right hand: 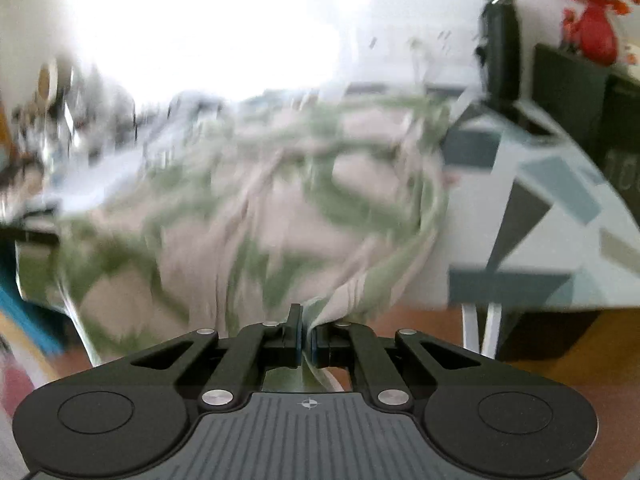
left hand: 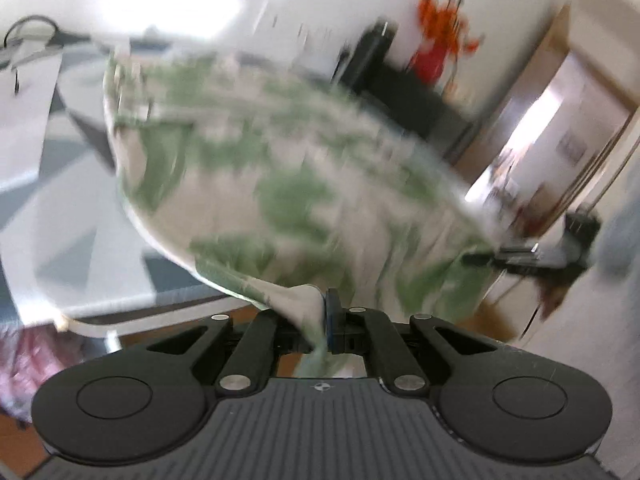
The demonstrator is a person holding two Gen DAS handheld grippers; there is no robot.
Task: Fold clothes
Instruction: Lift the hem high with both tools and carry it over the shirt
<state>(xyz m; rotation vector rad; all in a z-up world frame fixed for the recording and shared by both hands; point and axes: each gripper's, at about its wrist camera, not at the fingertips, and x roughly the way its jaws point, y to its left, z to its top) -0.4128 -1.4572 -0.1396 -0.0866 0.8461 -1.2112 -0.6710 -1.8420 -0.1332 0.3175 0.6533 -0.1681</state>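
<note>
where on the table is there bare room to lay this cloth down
Bare tablecloth shows right of the cloth, out to the table's near edge and the dark stand behind. The cloth, clamped in both tongs, hides the middle. Everything is blurred.

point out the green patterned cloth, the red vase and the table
cloth (left hand: pixel 280 184), left wrist view, middle of the fabric
red vase (right hand: pixel 598 36), right wrist view, its body
table (right hand: pixel 560 216), right wrist view, patterned top

I see blurred room: white wall washed by bright window glare, table in grey-blue geometric cloth, black cabinet holding red vase with orange flowers, wooden floor, lit doorway.
</note>
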